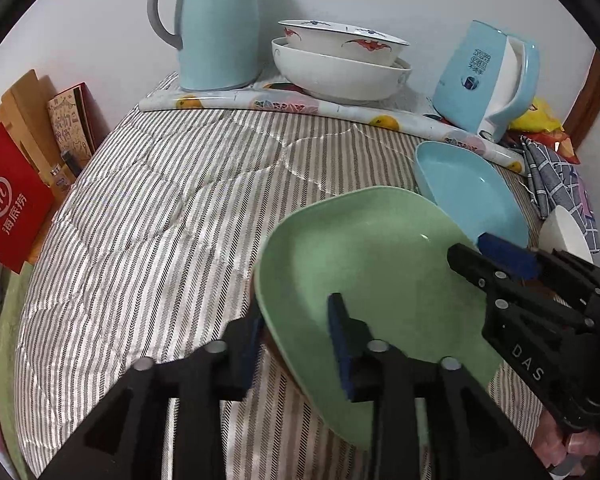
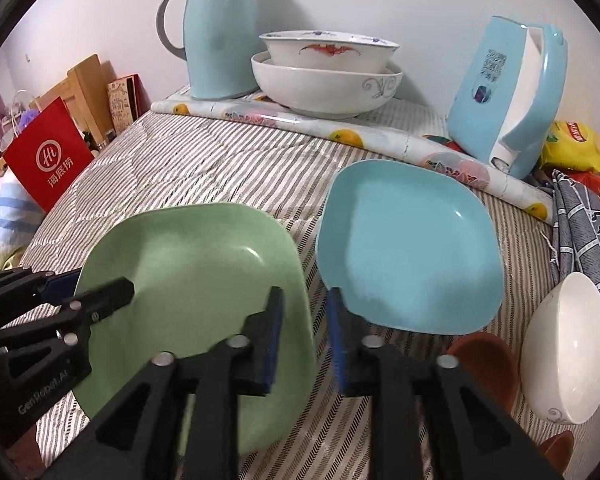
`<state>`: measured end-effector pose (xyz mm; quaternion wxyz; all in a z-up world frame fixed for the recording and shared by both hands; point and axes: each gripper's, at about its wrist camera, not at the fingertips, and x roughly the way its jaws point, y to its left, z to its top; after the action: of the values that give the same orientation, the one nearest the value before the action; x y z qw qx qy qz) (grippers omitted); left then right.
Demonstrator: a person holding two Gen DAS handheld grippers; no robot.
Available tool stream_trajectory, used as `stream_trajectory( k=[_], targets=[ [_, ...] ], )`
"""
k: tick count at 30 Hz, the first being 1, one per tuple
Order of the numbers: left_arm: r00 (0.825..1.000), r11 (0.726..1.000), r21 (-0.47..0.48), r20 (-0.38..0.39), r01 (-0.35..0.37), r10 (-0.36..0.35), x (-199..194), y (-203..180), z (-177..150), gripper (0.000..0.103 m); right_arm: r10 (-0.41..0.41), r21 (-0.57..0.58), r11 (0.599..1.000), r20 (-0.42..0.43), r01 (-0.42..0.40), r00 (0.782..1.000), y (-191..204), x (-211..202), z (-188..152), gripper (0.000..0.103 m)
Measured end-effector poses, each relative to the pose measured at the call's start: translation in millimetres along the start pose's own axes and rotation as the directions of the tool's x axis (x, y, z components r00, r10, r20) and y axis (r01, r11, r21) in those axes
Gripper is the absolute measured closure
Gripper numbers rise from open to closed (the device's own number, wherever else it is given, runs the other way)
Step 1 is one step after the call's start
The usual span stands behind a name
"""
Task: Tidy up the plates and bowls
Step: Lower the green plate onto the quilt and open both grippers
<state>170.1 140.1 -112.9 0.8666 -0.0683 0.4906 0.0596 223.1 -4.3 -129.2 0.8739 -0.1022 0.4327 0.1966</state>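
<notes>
A green square plate (image 1: 372, 256) is tilted above the striped cloth; it also shows in the right wrist view (image 2: 196, 276). My left gripper (image 1: 296, 336) straddles its left rim, one finger under and one over. My right gripper (image 2: 306, 328) straddles its right rim, and shows in the left wrist view (image 1: 496, 256). Whether either pair of jaws presses the rim is unclear. A blue square plate (image 2: 408, 244) lies just right of the green one (image 1: 468, 192). A white bowl (image 2: 568, 344) lies tipped at right. Two stacked white bowls (image 2: 328, 72) stand at the back.
A blue thermos jug (image 2: 216, 36) and a blue kettle (image 2: 504, 96) stand on a fruit-print mat (image 2: 340, 132) by the wall. A brown bowl (image 2: 484, 360) sits near the white one. A red bag (image 2: 48, 156) and a checked cloth (image 2: 584, 216) flank the striped cloth (image 2: 204, 168).
</notes>
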Motion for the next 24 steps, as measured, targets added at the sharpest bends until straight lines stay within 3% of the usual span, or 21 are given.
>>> stream_trajectory(
  k=[2, 3, 14, 24],
  targets=[
    [0.999, 0.999, 0.020, 0.013, -0.034, 0.034, -4.6, -4.8, -1.6, 0.036, -0.003, 0.009, 1.000, 0.017, 0.002, 1.000, -2.0, -5.4, -1.2, 0.056],
    [0.999, 0.999, 0.031, 0.032, -0.036, 0.035, -8.9, -6.1, -2.6, 0.035, -0.002, 0.011, 1.000, 0.023, 0.002, 1.000, -3.0, -8.6, -2.2, 0.055],
    [0.997, 0.999, 0.032, 0.077, -0.028, 0.025, -32.9, -22.1, -2.7, 0.035, -0.021, 0.046, 0.999, 0.047, 0.019, 0.999, -22.0, -45.8, -20.0, 0.055],
    [0.988, 0.998, 0.068, 0.153, 0.007, -0.018, -65.4, -76.5, 2.2, 0.035, -0.129, 0.229, 0.968, 0.120, 0.099, 0.984, -106.0, -123.2, -57.8, 0.051]
  ],
)
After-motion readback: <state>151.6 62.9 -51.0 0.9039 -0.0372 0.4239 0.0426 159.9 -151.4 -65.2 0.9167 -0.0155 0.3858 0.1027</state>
